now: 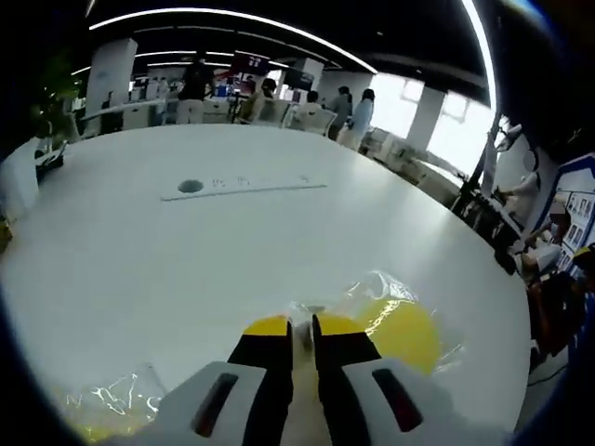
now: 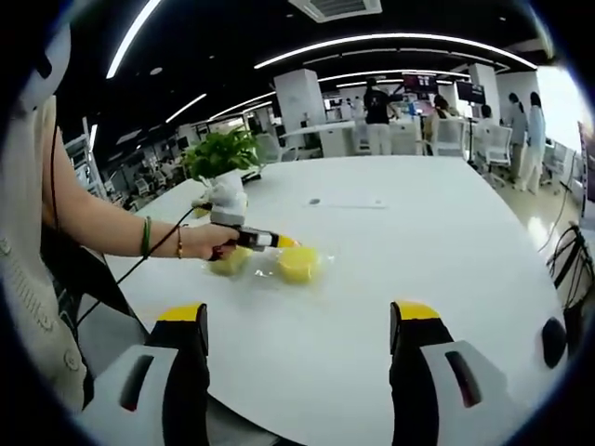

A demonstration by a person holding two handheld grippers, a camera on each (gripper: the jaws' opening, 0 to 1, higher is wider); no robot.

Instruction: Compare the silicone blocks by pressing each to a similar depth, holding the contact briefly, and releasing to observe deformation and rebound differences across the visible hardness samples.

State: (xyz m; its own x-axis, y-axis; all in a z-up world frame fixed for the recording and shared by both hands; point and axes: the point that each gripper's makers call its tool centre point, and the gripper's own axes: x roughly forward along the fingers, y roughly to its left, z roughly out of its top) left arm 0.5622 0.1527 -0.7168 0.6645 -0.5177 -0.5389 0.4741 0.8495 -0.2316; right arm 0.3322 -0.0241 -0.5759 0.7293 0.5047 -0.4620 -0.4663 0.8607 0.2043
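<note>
Here our left gripper [image 1: 301,325], jaws nearly together, presses beside the round yellow silicone block in clear wrap [image 1: 402,330]; the film could slip. Our right gripper [image 2: 297,316] hangs spread, well apart from that block [image 2: 298,264].

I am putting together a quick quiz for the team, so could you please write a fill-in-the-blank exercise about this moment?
1. The left claw has its jaws nearly ____ above a bagged block.
2. The silicone blocks in clear plastic bags are ____ in colour.
3. The right claw holds nothing, its jaws spread wide ____.
4. The potted plant stands on the ____ table.

Missing words: shut; yellow; open; white
</note>
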